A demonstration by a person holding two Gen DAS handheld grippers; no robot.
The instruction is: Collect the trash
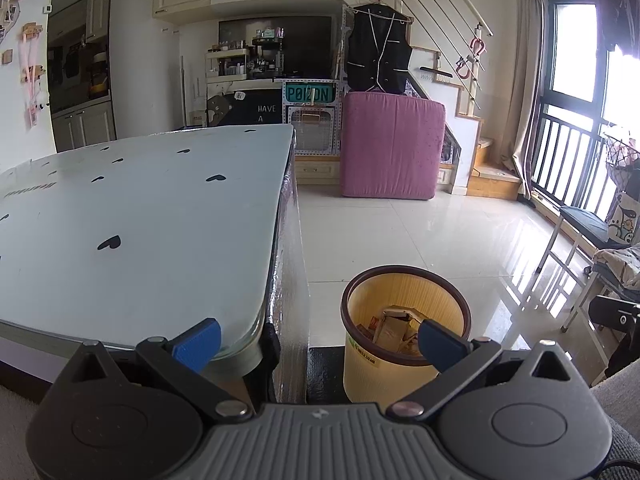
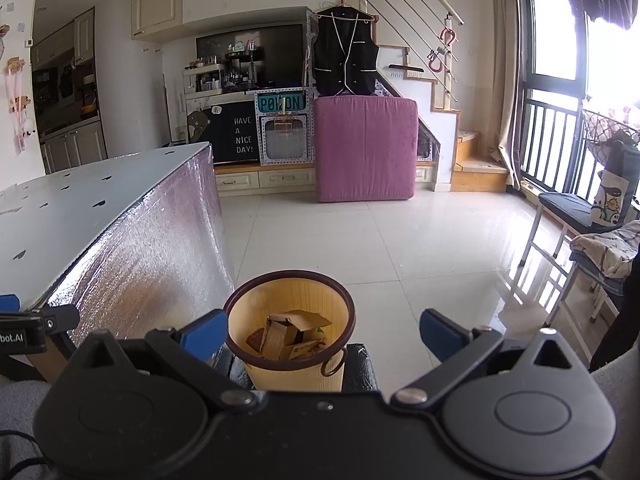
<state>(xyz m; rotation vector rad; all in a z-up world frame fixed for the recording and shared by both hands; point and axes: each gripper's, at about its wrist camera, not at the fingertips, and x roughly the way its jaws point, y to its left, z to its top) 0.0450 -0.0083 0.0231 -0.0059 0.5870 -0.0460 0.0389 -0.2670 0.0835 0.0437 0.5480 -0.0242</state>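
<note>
With both sets of fingers spread apart and empty, we hold the left gripper (image 1: 318, 340) and right gripper (image 2: 320, 332) above the bin (image 2: 290, 324) on the floor beside the table (image 1: 140, 216). Cardboard scraps (image 2: 288, 334) lie inside; we judge them light, stiff, and best pinched by an edge. Readable writing: "HAVE A NICE DAY!" on the sign (image 2: 243, 136).

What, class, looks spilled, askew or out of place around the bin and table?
Nothing stands out. The yellow bin stands upright beside the table, with the cardboard scraps inside it. Both the left gripper and right gripper are open and empty.
</note>
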